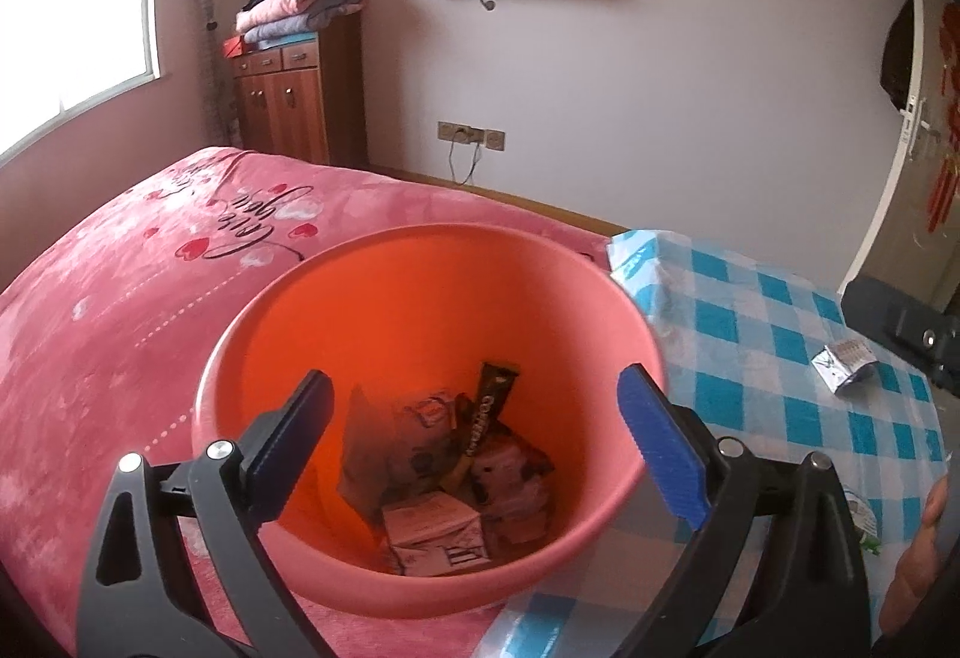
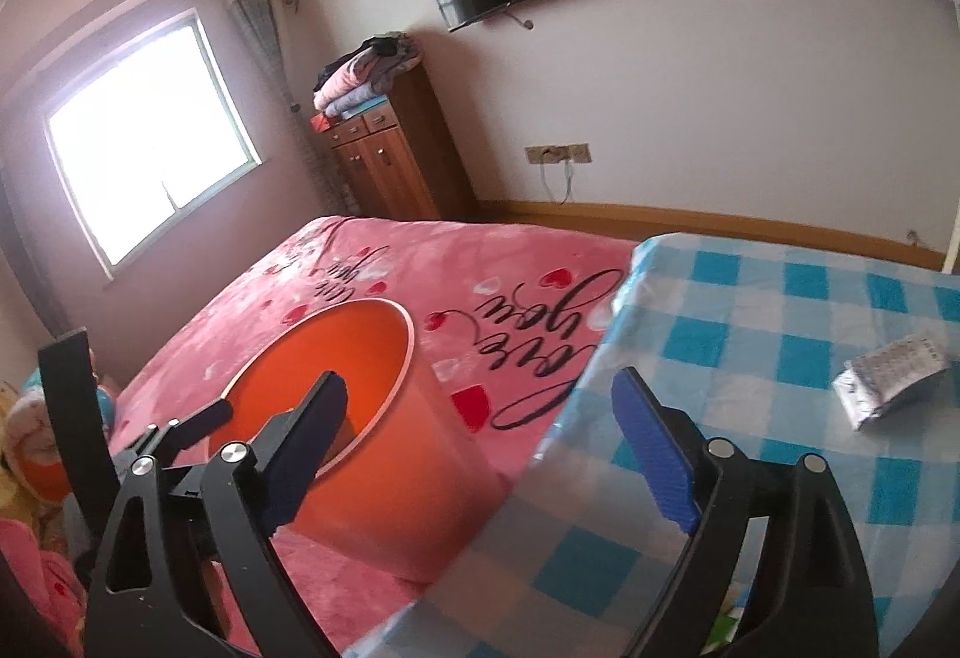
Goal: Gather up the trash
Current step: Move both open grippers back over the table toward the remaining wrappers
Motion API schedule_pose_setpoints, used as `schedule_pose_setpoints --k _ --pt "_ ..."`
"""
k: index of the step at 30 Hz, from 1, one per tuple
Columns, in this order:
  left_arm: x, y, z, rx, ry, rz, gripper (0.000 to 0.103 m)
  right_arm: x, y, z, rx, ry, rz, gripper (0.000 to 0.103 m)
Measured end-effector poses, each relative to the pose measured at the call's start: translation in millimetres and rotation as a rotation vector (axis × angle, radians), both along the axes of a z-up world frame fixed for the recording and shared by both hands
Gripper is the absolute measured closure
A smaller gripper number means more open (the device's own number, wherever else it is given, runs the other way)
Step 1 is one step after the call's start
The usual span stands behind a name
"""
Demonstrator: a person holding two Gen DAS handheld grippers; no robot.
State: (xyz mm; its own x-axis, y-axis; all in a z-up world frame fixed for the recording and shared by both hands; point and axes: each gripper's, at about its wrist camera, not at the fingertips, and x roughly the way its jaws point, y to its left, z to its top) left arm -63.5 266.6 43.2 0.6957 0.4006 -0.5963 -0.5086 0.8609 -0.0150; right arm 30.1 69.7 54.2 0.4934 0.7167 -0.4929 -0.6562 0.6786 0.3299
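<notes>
Across the left of both views, a bed under a pink blanket (image 1: 120, 298) printed with hearts and looping script is filling the room, its far end running out of view by the window. Butting against it on the right, a table in a blue-and-white checked cloth (image 2: 780, 358) is being cut off by the picture edge. An orange bucket (image 1: 420, 298) is standing on the blanket just beside the table's corner; wrappers and small cartons (image 1: 444, 484) are lying heaped in its bottom, their print too blurred to read. The left gripper (image 1: 474, 454) is hovering over the bucket's mouth, its jaws standing wide with nothing between them. The right gripper (image 2: 486, 448) is hanging over the seam between bucket and table, jaws likewise spread wide and empty, its left finger hiding part of the bucket's rim. A crumpled silver wrapper (image 2: 894, 379) is lying on the checked cloth, well apart from the bucket. At the left view's right edge, part of a person's hand (image 1: 918, 568) is showing, mostly cropped.
</notes>
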Motion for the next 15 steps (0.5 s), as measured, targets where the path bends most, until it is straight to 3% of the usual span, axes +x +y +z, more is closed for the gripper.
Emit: schedule_pose_setpoints --k 7,15 --pt "4 -17 9 0.025 -0.011 -0.031 0.007 -10 -22 2 -0.032 -0.067 -0.059 0.009" --pt "8 -40 14 0.039 -0.011 -0.082 0.007 -14 -48 -9 -0.040 -0.073 -0.108 0.009"
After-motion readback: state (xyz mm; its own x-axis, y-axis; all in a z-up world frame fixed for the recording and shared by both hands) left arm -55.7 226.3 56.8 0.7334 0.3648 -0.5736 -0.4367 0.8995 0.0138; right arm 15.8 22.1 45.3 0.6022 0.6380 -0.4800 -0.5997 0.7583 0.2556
